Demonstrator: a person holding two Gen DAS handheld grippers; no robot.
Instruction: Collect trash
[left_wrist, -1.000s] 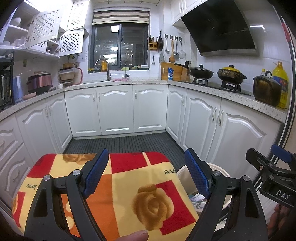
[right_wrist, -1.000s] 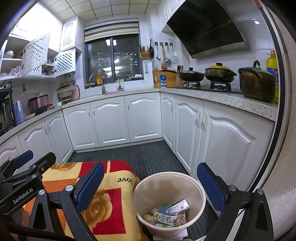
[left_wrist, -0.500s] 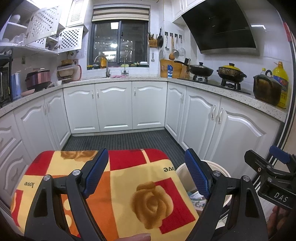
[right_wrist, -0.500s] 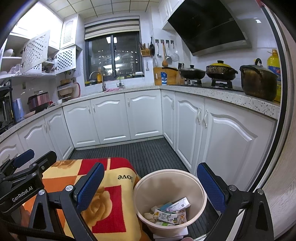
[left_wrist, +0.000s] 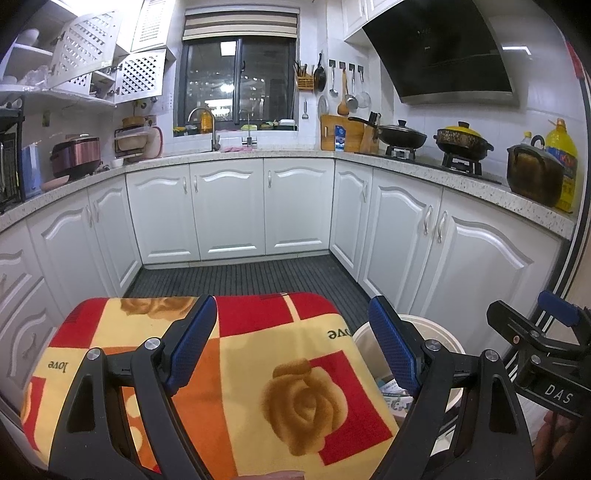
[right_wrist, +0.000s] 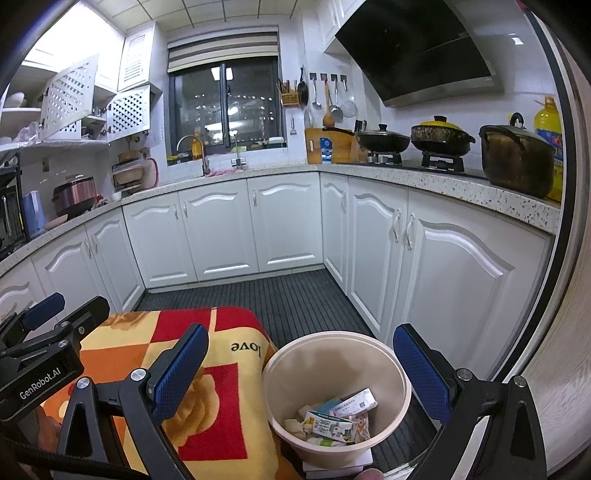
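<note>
Nearest, left gripper (left_wrist: 291, 347) and right gripper (right_wrist: 301, 373) both with jaws spread, pinching nothing. Under the left one, a flowered cloth (left_wrist: 258, 354), bare of trash. Just right of the cloth, a bin (right_wrist: 400, 373) on the floor, holding cartons and wrappers (right_wrist: 332, 419) at its bottom. Judged from this: collecting mostly done, perhaps finished, with no loose trash visible on cloth or dark mat (right_wrist: 291, 295). Farther off, white cabinets (left_wrist: 229, 210) and a counter (left_wrist: 424, 164) with pots; any litter up there too small to tell.

Home kitchen, cabinets (left_wrist: 229, 206), stove pots (left_wrist: 463, 138)
</note>
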